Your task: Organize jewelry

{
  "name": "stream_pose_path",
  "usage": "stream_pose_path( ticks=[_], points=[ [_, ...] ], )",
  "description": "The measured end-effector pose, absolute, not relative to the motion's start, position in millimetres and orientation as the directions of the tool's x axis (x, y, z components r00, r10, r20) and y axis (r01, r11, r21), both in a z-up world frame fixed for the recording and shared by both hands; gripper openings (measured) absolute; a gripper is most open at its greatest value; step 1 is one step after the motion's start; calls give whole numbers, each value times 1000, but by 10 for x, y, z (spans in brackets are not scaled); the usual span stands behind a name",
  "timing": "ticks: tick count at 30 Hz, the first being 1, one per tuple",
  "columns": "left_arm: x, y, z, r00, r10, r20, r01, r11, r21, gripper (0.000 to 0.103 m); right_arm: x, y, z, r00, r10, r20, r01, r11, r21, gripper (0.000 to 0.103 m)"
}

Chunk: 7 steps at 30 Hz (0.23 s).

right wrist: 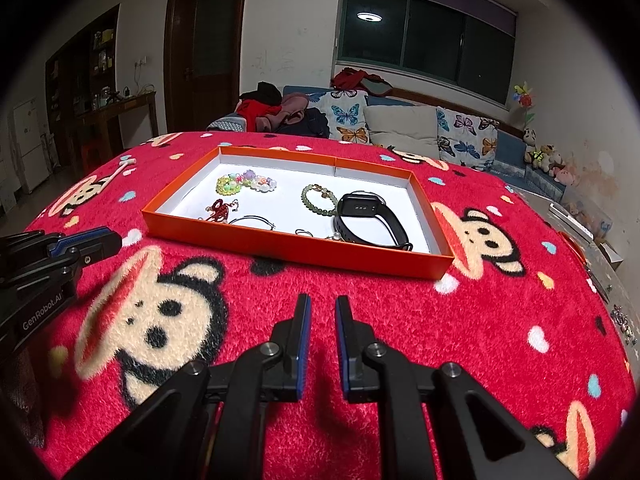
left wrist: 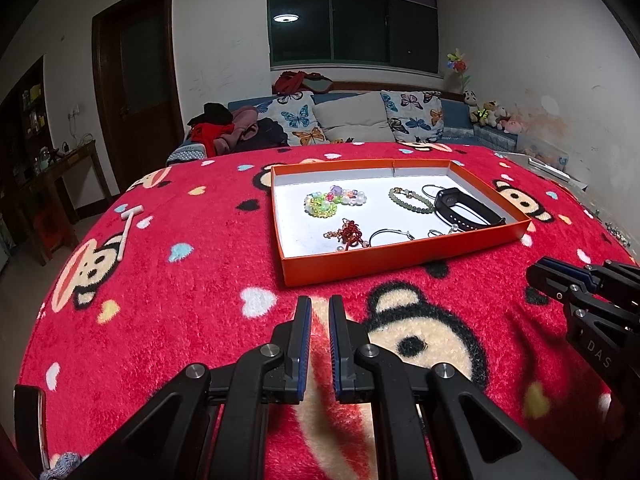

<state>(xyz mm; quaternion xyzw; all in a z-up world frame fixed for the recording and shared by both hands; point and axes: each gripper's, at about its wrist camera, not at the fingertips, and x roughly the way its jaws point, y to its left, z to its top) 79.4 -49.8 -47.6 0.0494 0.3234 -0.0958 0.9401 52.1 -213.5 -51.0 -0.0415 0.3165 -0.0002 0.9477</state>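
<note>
An orange tray (left wrist: 400,264) (right wrist: 280,245) with a white floor sits on the red blanket. In it lie a colourful bead bracelet (left wrist: 335,200) (right wrist: 245,182), a green bead bracelet (left wrist: 411,200) (right wrist: 318,199), a red knotted charm (left wrist: 350,233) (right wrist: 218,210), thin hoop rings (left wrist: 390,236) (right wrist: 252,221) and a black smart band (left wrist: 468,210) (right wrist: 370,218). My left gripper (left wrist: 320,304) (right wrist: 100,245) hovers in front of the tray, jaws a narrow gap apart, empty. My right gripper (right wrist: 323,303) (left wrist: 538,276) is likewise slightly open and empty, to the right.
A white T-shaped stick (left wrist: 127,232) (right wrist: 120,169) lies on the blanket (left wrist: 180,300) far left of the tray. Small metal bits (right wrist: 624,322) lie at the right table edge. A sofa with cushions (left wrist: 352,120) stands behind.
</note>
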Motion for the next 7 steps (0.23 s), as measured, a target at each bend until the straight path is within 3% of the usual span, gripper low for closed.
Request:
stream_pose_path(
  ticks=[7],
  points=[
    [800, -521, -465, 775, -147, -615, 213, 976, 35, 10, 529, -2133, -505, 798, -27, -602, -26, 996, -80, 14]
  ],
)
